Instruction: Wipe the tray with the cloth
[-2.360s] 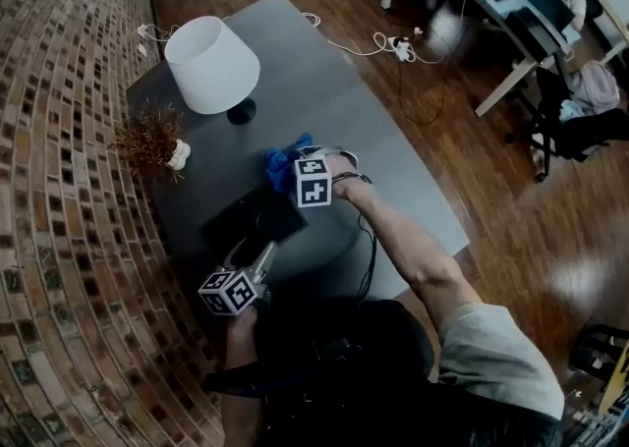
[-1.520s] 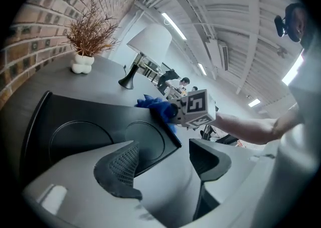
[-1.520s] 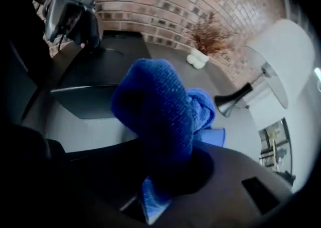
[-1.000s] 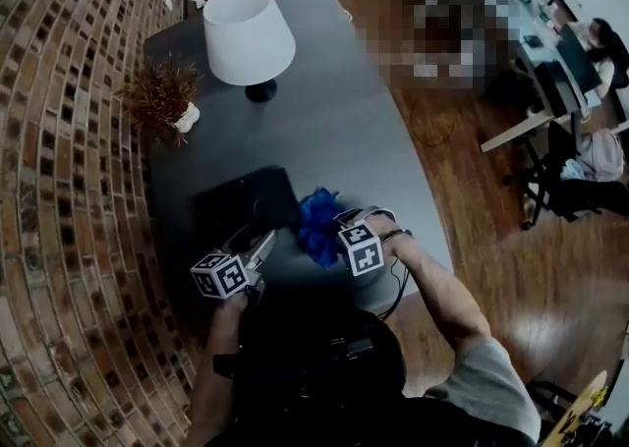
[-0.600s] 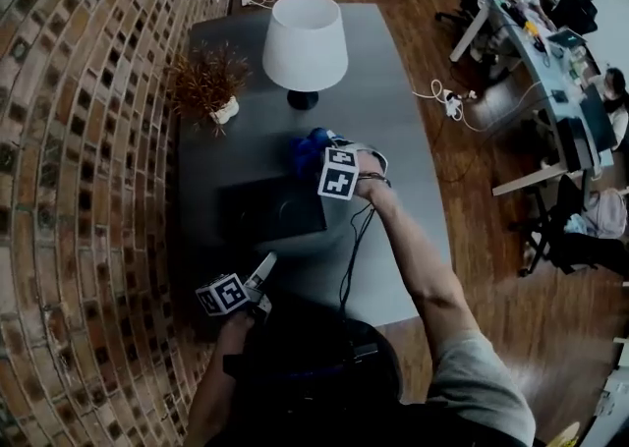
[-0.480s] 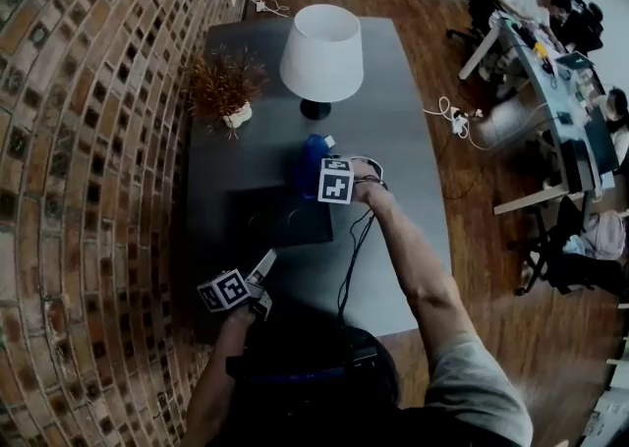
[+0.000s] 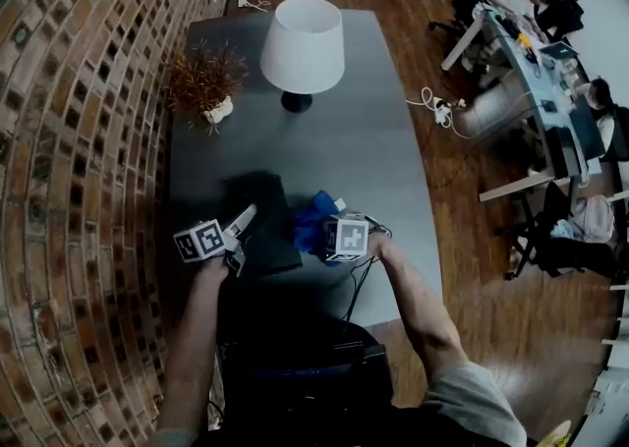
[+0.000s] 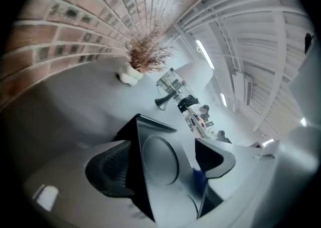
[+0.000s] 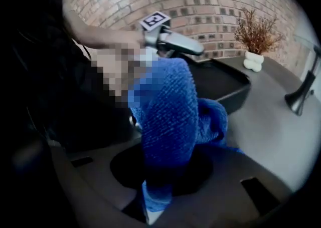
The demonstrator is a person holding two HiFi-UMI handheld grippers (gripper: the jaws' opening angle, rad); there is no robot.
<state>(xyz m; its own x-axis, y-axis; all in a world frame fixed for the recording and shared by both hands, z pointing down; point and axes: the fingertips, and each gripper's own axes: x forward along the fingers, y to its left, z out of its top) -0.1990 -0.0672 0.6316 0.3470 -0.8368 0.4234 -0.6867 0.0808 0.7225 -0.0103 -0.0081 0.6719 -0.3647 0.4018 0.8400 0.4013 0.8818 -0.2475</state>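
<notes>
Pinching a fold of the blue cloth (image 9: 168,106), the right tongs (image 7: 329,239) are clenched tight. The cloth is thick, looped terry, bunched into a soft lump that spills out ahead of their tips. Just past that lump, on these tongs' left, lies the tray (image 7: 267,244): black, flat and rectangular, with a low raised rim and a shallow round recess in its floor. Whether the cloth touches the rim I cannot tell.

The left tongs (image 8: 163,144) have just been opening and stand wide apart, released. A corner of the tray sits between their dark ribbed pads (image 8: 108,167) without being clamped. Cloth and tray lie side by side between the two pairs of tongs, on a matte grey table (image 7: 344,140).

Farther ahead of the left tongs stand dry, bristly brown stems (image 7: 203,77) in a small lumpy white pot (image 7: 218,111). Beside them is a lamp (image 7: 302,37) with a smooth white conical shade. A rough brick wall (image 7: 79,140) runs along these tongs' outer side.
</notes>
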